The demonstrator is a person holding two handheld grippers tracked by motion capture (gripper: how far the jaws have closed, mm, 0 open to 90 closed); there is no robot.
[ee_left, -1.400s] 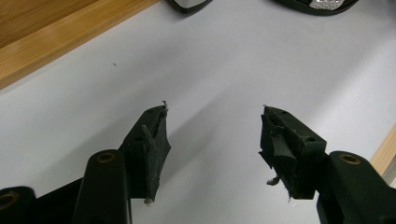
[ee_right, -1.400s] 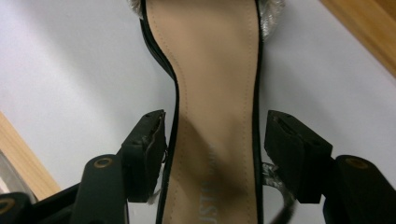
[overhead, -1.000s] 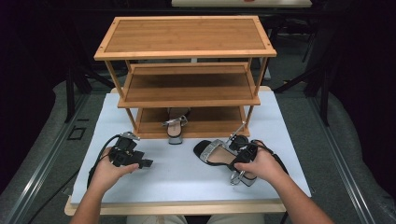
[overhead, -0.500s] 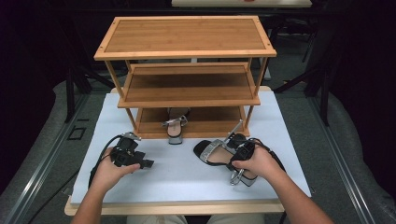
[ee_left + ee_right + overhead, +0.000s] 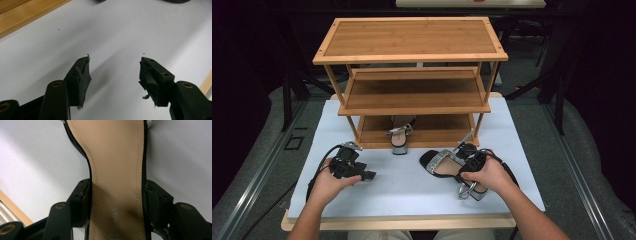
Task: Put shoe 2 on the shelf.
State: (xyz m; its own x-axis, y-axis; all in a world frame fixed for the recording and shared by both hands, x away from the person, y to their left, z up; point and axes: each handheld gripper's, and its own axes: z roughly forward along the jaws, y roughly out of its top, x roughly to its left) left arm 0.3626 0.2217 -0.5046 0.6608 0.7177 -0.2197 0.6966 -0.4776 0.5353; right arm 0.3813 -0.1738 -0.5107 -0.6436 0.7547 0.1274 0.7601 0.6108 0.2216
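Lying on the white table top [image 5: 412, 192] in front of the rack, a black sandal [image 5: 447, 165] with a silver strap is pointing its toe toward the left, its heel end tucked under the person's right hand [image 5: 489, 175]. In the right gripper view, the right gripper [image 5: 117, 200] is straddling the tan insole, and its jaws have just been closing in, so that the pads [image 5: 83, 200] are now sitting right against the two black edges of the sole. Off to the left, well apart from the sandal, the left gripper [image 5: 362, 174] is resting low over the bare white surface in the person's left hand [image 5: 329, 182], its jaws standing wide apart with nothing between them. Behind all this, a three-tier wooden shoe rack [image 5: 412, 55] is standing at the back of the table, and a second sandal [image 5: 400, 135] is sitting on its lowest shelf, toe sticking out over the front edge.
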